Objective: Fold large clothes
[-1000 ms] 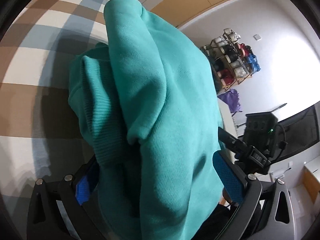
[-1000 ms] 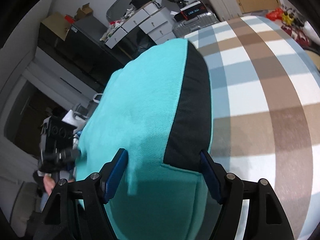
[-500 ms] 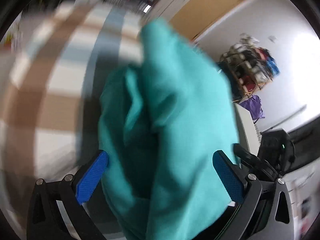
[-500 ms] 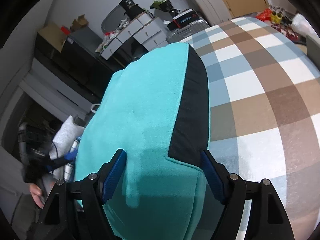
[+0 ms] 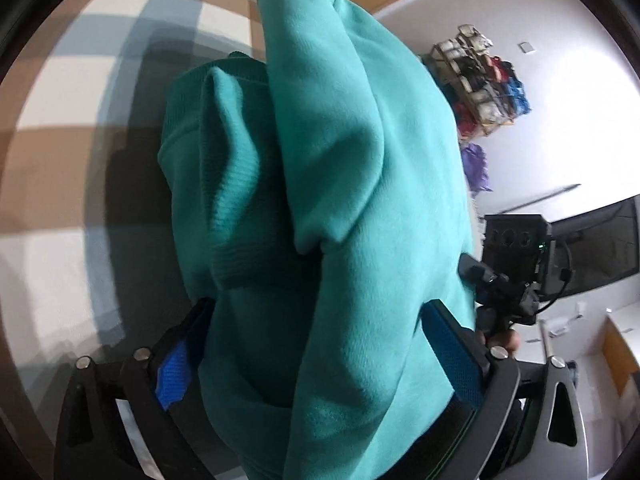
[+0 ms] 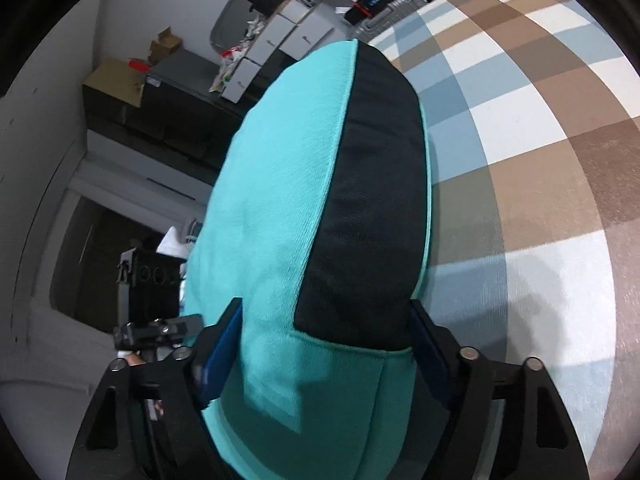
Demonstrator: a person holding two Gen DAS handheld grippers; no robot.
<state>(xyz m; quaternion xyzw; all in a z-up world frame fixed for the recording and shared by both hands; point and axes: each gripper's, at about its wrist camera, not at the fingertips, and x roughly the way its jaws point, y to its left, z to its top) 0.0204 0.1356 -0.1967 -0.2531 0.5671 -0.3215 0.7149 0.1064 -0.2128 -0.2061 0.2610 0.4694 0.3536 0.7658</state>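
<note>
On the left, the left gripper holds a thick bundle of the teal sweatshirt between its blue pads. Its jaws have just been closing a little and now stand wide, clamped on the bunched cloth, which fills the whole gap and presses against both pads. A ribbed cuff or hem sags on the left of the bundle, and a smoother fold rises above it. Under the cloth lies a checked bedcover in brown, white and pale blue. To the right, the other hand-held rig shows against a white wall, with a cluttered shelf further back.

In the right wrist view, the right gripper grips the same sweatshirt, which here shows a black panel beside the teal. Its jaws have just been closing slightly and are clamped on the cloth, wide apart. The checked bedcover spreads to the right; boxes and a suitcase stand behind.
</note>
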